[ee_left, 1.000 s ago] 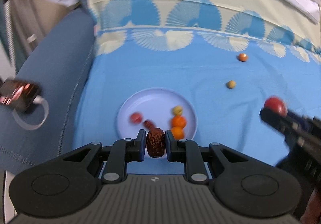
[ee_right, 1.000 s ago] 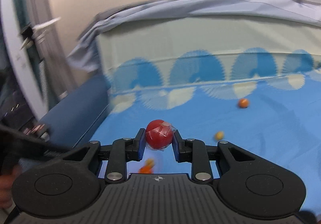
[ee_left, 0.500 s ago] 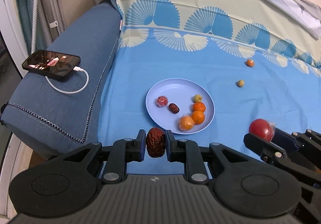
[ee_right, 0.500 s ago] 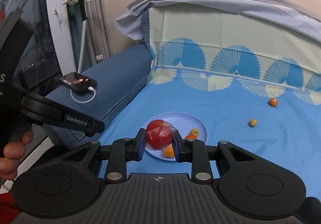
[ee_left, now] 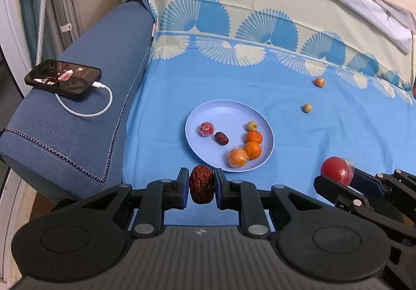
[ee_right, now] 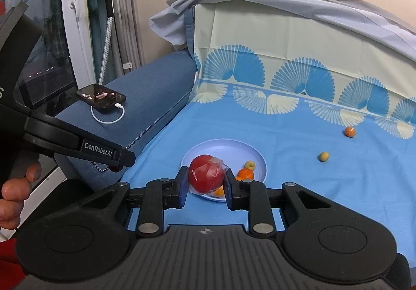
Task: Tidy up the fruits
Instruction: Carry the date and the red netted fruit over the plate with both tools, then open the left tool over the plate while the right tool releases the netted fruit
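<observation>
- 1 sofa seat under a blue cloth (ee_left: pixel 234 87) w/ fan pattern; a denim-blue armrest (ee_left: pixel 85 108) on its left side
- 2 black handheld grippers. Left gripper (ee_left: pixel 201 187) is clamped on 1 wrinkled brown-red date (ee_left: pixel 201 186), held above the cloth just short of the plate's near rim. Right gripper (ee_right: pixel 205 179) is clamped on 1 red apple (ee_right: pixel 206 173) in clear wrap, held up in front of the plate
- 1 hand (ee_right: pixel 15 193) at the left edge of the right wrist view, wrapped round the left gripper's handle
- 1 round pale-blue plate (ee_left: pixel 223 113) on the cloth, near the armrest
- 1 black phone (ee_left: pixel 62 79), screen lit, on the armrest w/ 1 white cable (ee_left: pixel 85 110) plugged in
- On the plate, 6 fruits: 3 small oranges (ee_left: pixel 253 137), one of them wrapped; 1 small wrapped red fruit (ee_left: pixel 206 128); 1 dark date (ee_left: pixel 221 138); 1 yellow-green fruit (ee_left: pixel 251 125)
- Loose on the cloth, well apart from the plate: 2 fruits, i.e. 1 small orange one (ee_left: pixel 319 82) and 1 yellow-green one (ee_left: pixel 306 108)
</observation>
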Available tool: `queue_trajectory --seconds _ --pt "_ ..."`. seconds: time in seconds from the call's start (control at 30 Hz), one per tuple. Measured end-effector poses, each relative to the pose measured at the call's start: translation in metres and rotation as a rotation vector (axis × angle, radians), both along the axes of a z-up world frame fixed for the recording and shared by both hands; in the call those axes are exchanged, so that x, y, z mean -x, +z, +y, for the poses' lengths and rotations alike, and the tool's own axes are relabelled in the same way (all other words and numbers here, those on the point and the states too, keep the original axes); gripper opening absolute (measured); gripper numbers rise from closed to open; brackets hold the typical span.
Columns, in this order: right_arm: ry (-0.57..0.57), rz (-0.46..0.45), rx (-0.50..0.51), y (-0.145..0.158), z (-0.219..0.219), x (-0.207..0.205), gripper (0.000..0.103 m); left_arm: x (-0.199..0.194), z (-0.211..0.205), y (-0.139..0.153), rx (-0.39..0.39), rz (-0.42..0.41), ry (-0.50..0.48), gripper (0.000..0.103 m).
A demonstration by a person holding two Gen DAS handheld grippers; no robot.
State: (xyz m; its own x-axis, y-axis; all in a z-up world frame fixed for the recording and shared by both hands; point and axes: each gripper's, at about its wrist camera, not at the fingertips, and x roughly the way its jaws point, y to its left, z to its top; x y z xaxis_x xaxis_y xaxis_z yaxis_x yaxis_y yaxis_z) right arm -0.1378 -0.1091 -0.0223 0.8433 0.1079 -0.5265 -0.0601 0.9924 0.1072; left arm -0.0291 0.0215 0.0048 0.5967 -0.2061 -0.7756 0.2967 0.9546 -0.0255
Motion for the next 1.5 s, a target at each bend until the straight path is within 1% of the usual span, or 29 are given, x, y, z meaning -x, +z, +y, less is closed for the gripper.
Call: queue_trajectory --seconds 0.17,0.3,0.4,0.6,0.77,0.87,0.97,1.2,1.37,1.4,1.43,1.47,1.5 --pt "-0.007 0.02 -0.007 -0.006 -0.003 -0.006 0.029 -0.013 -0.004 -0.007 -0.014 0.02 -0.002 0.022" --pt "-0.016 0.052 -0.003 -0.013 -0.005 -0.02 0.029 -0.031 -0.008 -0.012 -0.032 0.039 -0.001 0.022" --pt "-0.02 0.083 0.005 -0.017 -0.007 -0.034 0.029 -0.046 -0.012 -0.013 -0.032 0.051 -0.001 0.022" --pt "-0.016 0.113 0.008 -0.021 -0.011 -0.067 0.029 -0.078 -0.025 -0.018 -0.04 0.067 -0.011 0.022" --pt "-0.018 0.143 0.016 -0.029 -0.015 -0.098 0.029 -0.107 -0.04 -0.031 -0.06 0.082 -0.024 0.022" --pt "-0.014 0.169 0.026 -0.04 -0.017 -0.119 0.029 -0.126 -0.049 -0.047 -0.082 0.112 -0.032 0.022" --pt "-0.019 0.218 0.02 -0.056 -0.02 -0.143 0.029 -0.144 -0.057 -0.067 -0.111 0.152 -0.039 0.022" --pt "-0.018 0.267 0.043 -0.089 -0.032 -0.192 0.029 -0.181 -0.076 -0.106 -0.175 0.189 -0.054 0.022" --pt "0.005 0.302 0.061 -0.114 -0.035 -0.216 0.029 -0.201 -0.089 -0.129 -0.197 0.223 -0.081 0.023" --pt "0.009 0.307 0.071 -0.119 -0.036 -0.221 0.03 -0.203 -0.091 -0.132 -0.198 0.235 -0.093 0.034" --pt "0.012 0.315 0.085 -0.123 -0.035 -0.225 0.03 -0.206 -0.092 -0.132 -0.194 0.242 -0.106 0.065" --pt "0.017 0.332 0.108 -0.129 -0.035 -0.231 0.032 -0.207 -0.093 -0.132 -0.187 0.238 -0.115 0.081" --pt "0.007 0.357 0.128 -0.134 -0.034 -0.235 0.041 -0.207 -0.092 -0.128 -0.179 0.214 -0.12 0.101"
